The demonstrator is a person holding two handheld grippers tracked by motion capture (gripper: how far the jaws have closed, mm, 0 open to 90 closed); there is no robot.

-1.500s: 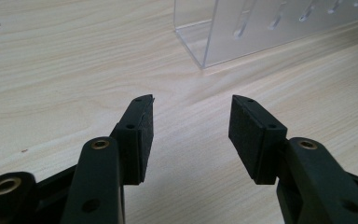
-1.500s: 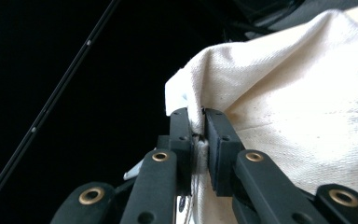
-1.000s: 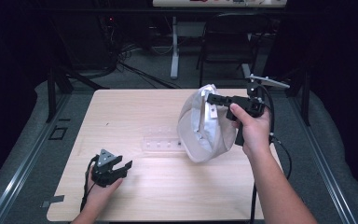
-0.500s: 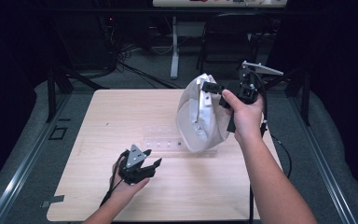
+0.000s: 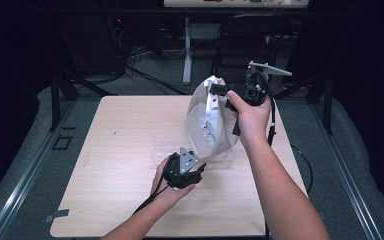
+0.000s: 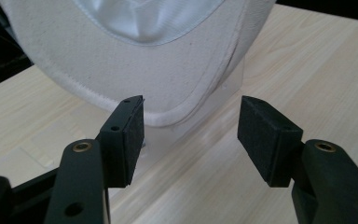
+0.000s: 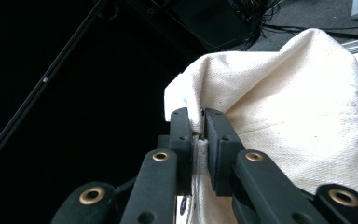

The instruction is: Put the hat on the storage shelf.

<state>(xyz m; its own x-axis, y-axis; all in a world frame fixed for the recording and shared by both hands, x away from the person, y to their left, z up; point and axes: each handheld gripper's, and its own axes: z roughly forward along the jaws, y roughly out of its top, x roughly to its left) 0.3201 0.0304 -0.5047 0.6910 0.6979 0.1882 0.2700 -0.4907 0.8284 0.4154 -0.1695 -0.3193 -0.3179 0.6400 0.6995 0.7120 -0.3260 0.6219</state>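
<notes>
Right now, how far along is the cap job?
Done: the right hand-held gripper is shut on the white cap's edge and holds it up over the table. In hand: the left hand-held gripper, its jaws just opened with nothing between them, faces the cap's lower rim. Left: closing on that rim; the clear stand on the table is probably where the cap goes.

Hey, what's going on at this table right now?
A person works with two handheld grippers. The right gripper is shut on the upper edge of a white cap, holding it up above the wooden table. The left gripper, its jaws just opened wide with nothing between them, points at the cap's lower rim.
</notes>
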